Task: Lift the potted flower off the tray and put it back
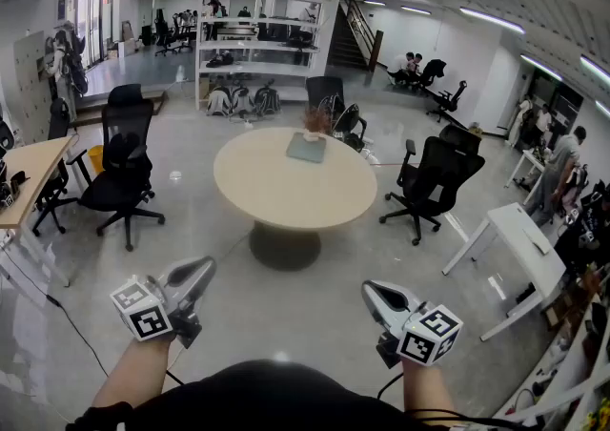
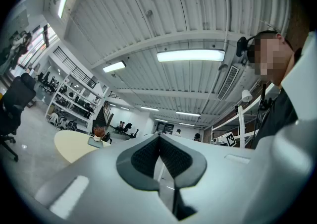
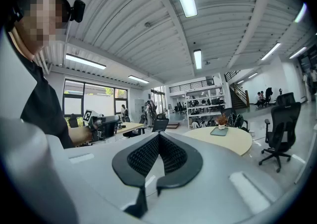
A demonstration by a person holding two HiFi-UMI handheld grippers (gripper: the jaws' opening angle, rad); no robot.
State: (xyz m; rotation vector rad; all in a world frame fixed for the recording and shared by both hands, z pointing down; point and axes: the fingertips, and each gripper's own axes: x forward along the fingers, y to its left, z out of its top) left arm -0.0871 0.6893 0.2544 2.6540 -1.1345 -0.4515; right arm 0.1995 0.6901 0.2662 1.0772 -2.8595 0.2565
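A small potted flower (image 1: pixel 315 121) with reddish blooms stands at the far end of a grey tray (image 1: pixel 305 149) on the far side of a round beige table (image 1: pixel 286 193). My left gripper (image 1: pixel 204 270) and right gripper (image 1: pixel 371 292) hang low in front of me, well short of the table, both shut with nothing between the jaws. In the left gripper view the gripper (image 2: pixel 159 141) points slightly upward, with the flower (image 2: pixel 99 131) small and far at the left. In the right gripper view the gripper (image 3: pixel 158 139) is about level, and the flower (image 3: pixel 221 120) and tray (image 3: pixel 218 131) lie far off to the right.
Black office chairs (image 1: pixel 122 172) (image 1: pixel 435 176) flank the table, and more stand behind it. There is a white desk (image 1: pixel 519 243) at the right and a wooden desk (image 1: pixel 29 172) at the left. Shelving (image 1: pixel 253 43) and people are in the background. Grey floor lies between me and the table.
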